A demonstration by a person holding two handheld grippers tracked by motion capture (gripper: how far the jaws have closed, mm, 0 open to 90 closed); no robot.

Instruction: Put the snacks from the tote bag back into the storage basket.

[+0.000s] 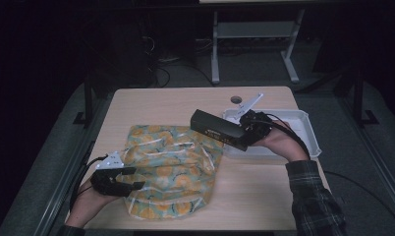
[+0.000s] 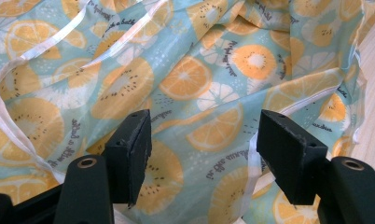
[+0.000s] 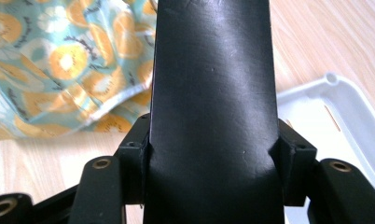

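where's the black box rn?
In the high view the black box is right of centre, clamped in the right gripper and held between the white tray and the fruit-print bag.

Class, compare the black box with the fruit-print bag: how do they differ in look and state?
The black box is plain, dark and rigid; the fruit-print bag is orange-and-teal, soft and crumpled. The box is clamped in the right gripper, off the table; the bag lies on it, ungripped.

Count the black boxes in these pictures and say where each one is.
1. The black box is clamped in the right gripper, held above the table between the fruit-print bag and the white tray.
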